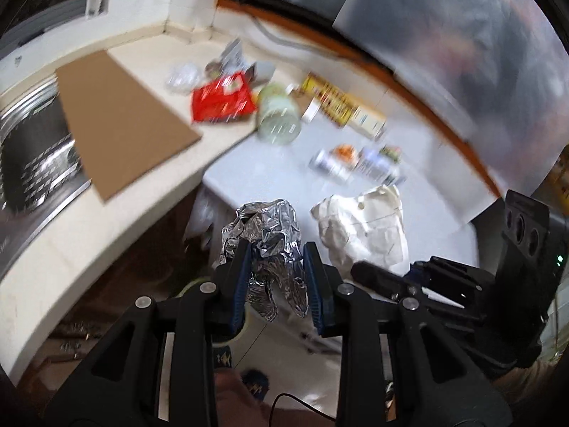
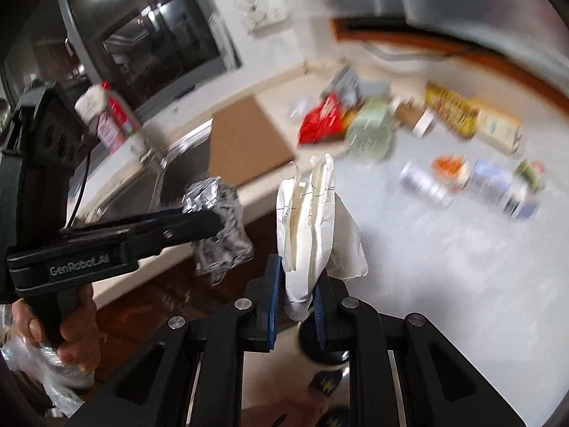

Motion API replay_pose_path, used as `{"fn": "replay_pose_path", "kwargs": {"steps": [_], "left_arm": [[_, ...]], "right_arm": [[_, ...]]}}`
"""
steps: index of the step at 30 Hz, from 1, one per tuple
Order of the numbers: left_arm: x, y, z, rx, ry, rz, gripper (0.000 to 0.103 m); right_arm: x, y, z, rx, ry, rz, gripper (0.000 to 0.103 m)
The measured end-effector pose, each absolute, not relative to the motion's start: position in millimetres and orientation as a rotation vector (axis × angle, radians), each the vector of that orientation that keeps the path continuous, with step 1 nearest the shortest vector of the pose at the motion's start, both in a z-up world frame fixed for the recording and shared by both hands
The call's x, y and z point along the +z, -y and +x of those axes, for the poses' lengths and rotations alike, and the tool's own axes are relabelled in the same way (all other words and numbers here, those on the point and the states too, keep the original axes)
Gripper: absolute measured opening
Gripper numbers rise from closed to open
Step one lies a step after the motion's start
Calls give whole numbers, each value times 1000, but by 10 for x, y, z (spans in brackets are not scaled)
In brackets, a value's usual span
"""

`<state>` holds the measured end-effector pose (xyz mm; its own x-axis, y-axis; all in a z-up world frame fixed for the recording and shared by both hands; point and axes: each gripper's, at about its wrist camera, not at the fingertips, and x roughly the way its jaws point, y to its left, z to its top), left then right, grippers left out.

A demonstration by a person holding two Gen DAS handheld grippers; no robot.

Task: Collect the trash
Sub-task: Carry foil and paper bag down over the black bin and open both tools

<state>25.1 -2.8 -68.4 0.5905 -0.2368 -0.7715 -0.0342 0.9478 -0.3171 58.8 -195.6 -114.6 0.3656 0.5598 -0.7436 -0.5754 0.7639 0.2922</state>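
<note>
My left gripper (image 1: 275,259) is shut on a crumpled ball of silver foil (image 1: 263,235), held off the counter edge above the floor. The right wrist view shows the same foil (image 2: 220,227) in that gripper (image 2: 213,220) at the left. My right gripper (image 2: 298,274) is shut on a crumpled white paper bag (image 2: 313,220), held up in front of the white worktop (image 2: 409,267). The bag (image 1: 366,227) also shows in the left wrist view, with the right gripper's body (image 1: 462,284) at the right. More trash lies on the counter: a red packet (image 1: 220,99), a pale green tub (image 1: 277,114).
A brown cardboard sheet (image 1: 121,117) covers part of the steel sink (image 1: 32,163). A yellow box (image 1: 334,99) and several small cans and wrappers (image 1: 359,163) lie on the worktop. A spray bottle (image 2: 113,121) stands by the window. A hand (image 2: 71,334) grips the left gripper's handle. Both views are motion-blurred.
</note>
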Motion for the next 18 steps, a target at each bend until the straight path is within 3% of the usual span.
{"fn": "replay_pose_path", "kwargs": {"steps": [9,18], "left_arm": [[-1676,-9,70,-105,-1083,-240,26],[-3009,-199,333,-159,-1193,-198,26]], "right_arm": [[-2415,1673,207,694,-1174,-6,18],[-3943,1526,308,540,-1252,55,20]]}}
